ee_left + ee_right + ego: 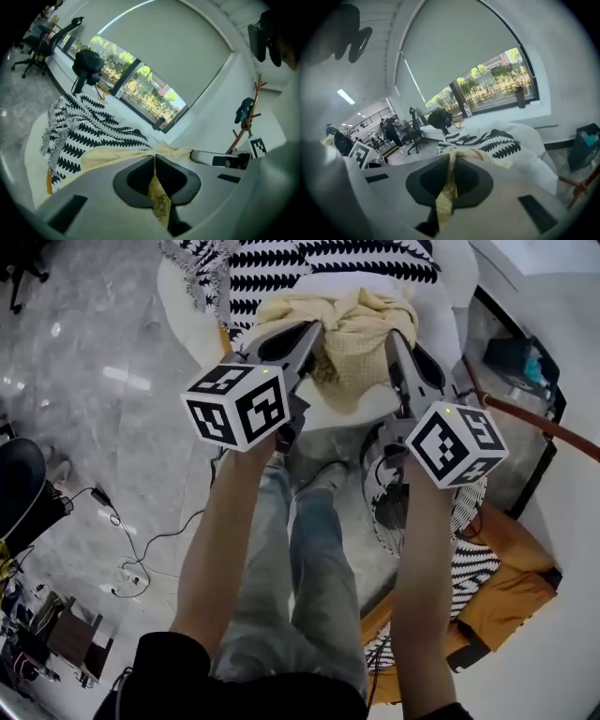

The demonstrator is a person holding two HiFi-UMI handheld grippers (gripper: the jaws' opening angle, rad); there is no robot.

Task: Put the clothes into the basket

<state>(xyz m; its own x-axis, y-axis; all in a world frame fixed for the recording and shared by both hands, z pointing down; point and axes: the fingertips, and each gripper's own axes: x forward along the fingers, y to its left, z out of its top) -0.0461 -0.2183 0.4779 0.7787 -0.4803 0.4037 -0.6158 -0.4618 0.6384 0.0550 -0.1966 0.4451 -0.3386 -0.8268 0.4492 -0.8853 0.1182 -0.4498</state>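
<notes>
A pale yellow garment [361, 329] hangs bunched between my two grippers, lifted above a white round seat [192, 320]. My left gripper [314, 334] is shut on its left part, and a strip of yellow cloth [158, 197] is pinched between the jaws of that gripper [154, 157]. My right gripper [396, 338] is shut on the right part, and the cloth [446, 192] runs down between its closed jaws [452, 157]. A round basket with a black-and-white zigzag pattern [473, 563] stands on the floor under the right gripper, partly hidden by it.
A black-and-white patterned blanket [281, 268] lies over the seat behind the garment. An orange cushion [511, 592] lies beside the basket. A wooden coat stand [534, 418] rises at the right. The person's legs [300, 559] stand below, and a cable [141, 549] trails on the floor.
</notes>
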